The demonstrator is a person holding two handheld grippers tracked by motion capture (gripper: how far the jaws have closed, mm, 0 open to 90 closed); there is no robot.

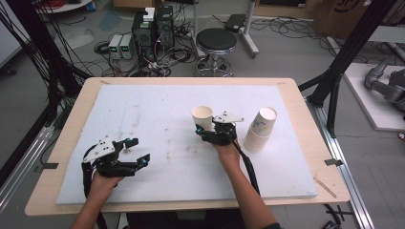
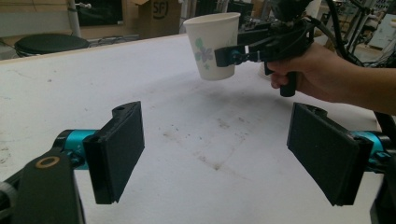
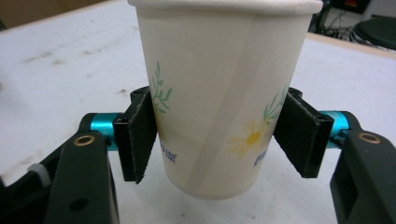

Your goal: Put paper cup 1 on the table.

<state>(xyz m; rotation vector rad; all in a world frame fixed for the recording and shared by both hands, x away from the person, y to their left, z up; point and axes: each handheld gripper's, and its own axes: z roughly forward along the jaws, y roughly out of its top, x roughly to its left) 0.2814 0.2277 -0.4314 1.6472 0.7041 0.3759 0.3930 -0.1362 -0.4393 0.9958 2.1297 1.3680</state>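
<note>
A white paper cup (image 1: 202,117) (image 3: 219,98) with a flower print is held upright just above the white mat. My right gripper (image 1: 204,133) (image 3: 219,140) is shut on the cup, its pads pressing the lower part of the cup's wall from both sides. In the left gripper view the same cup (image 2: 212,44) hangs in the air with the right gripper (image 2: 233,56) clamped on it. My left gripper (image 1: 139,151) (image 2: 219,154) stands open low over the mat at the front left, with nothing between its pads.
A stack of paper cups (image 1: 261,129) stands tilted on the white mat (image 1: 143,105) to the right of the held cup. The wooden table's edge (image 1: 325,171) frames the mat. A black stool (image 1: 216,40) and cabling lie behind the table.
</note>
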